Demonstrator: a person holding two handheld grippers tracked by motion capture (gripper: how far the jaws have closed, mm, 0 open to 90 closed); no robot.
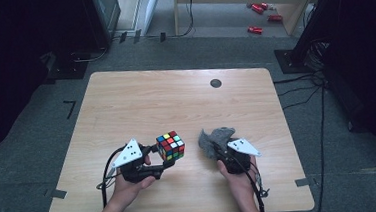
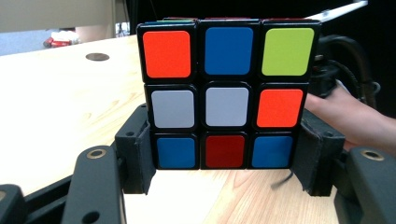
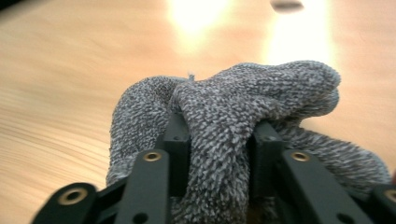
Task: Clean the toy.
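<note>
Left gripper (image 1: 155, 157) fingers (image 2: 135, 161) clamp the puzzle cube (image 2: 227, 95) by its bottom row above the tabletop (image 1: 175, 102); right gripper (image 1: 222, 149) fingers (image 3: 177, 140) pinch the bunched grey cloth (image 3: 224, 121).

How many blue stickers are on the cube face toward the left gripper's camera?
3 on that face of the Rubik's cube: one top middle, one bottom left corner, one bottom right corner. The left gripper clamps the bottom row's sides. Other faces may hold more.

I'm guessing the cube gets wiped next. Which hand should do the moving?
Probably the right: the right gripper is shut on the grey cloth, while the left gripper clamps the cube steady.
</note>
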